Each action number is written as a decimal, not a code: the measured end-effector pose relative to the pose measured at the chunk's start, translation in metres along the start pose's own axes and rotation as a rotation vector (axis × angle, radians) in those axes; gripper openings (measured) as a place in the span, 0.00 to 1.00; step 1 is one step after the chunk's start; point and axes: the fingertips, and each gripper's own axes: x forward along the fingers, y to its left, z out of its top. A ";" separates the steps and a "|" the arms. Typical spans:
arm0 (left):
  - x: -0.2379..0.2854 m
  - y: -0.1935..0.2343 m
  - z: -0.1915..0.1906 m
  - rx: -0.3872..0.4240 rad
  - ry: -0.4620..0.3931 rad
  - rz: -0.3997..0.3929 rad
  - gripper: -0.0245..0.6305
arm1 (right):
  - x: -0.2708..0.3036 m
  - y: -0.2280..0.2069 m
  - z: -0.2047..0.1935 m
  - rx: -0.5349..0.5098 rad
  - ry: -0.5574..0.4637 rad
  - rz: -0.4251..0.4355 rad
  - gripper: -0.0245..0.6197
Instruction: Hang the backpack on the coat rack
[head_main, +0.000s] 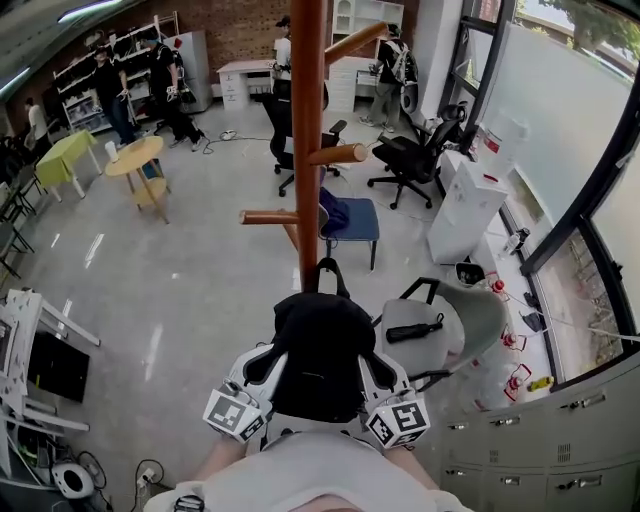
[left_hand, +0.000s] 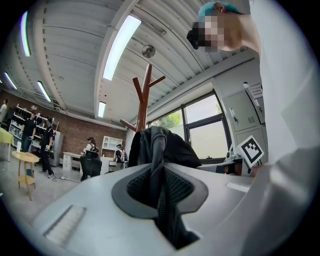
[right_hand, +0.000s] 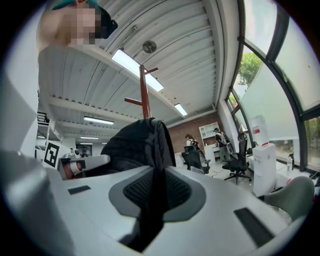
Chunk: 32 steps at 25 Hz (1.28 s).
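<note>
At chest height, just short of the coat rack (head_main: 308, 140), the backpack (head_main: 322, 352) hung between both tongs, clear of the floor.

Left gripper (left_hand: 161, 187): jaws almost together, pinched on a black strap (left_hand: 159, 150). Right gripper (right_hand: 156, 192): same, clamped on the other strap (right_hand: 160, 162). Nothing else was held.

Risks as I read them:
- Thin webbing in the pads. If one side slid, the bag would tilt or drop.
- The top loop (head_main: 327, 272) looked small and floppy, and neither gripper held it. It could easily miss the peg (head_main: 338, 154) and catch only fabric.
- The lower peg (head_main: 268, 216) stuck out on the left and could snag the bag on the way in.
- A hard shove on the post might rock the rack.
</note>
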 end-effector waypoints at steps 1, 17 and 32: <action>0.000 -0.002 0.000 0.002 0.000 0.013 0.11 | 0.000 -0.002 0.001 -0.001 0.001 0.013 0.12; -0.003 -0.030 0.043 0.098 -0.066 0.091 0.11 | -0.008 -0.003 0.044 -0.037 -0.074 0.123 0.12; -0.002 -0.038 0.115 0.158 -0.197 0.051 0.11 | -0.013 0.009 0.118 -0.091 -0.199 0.172 0.12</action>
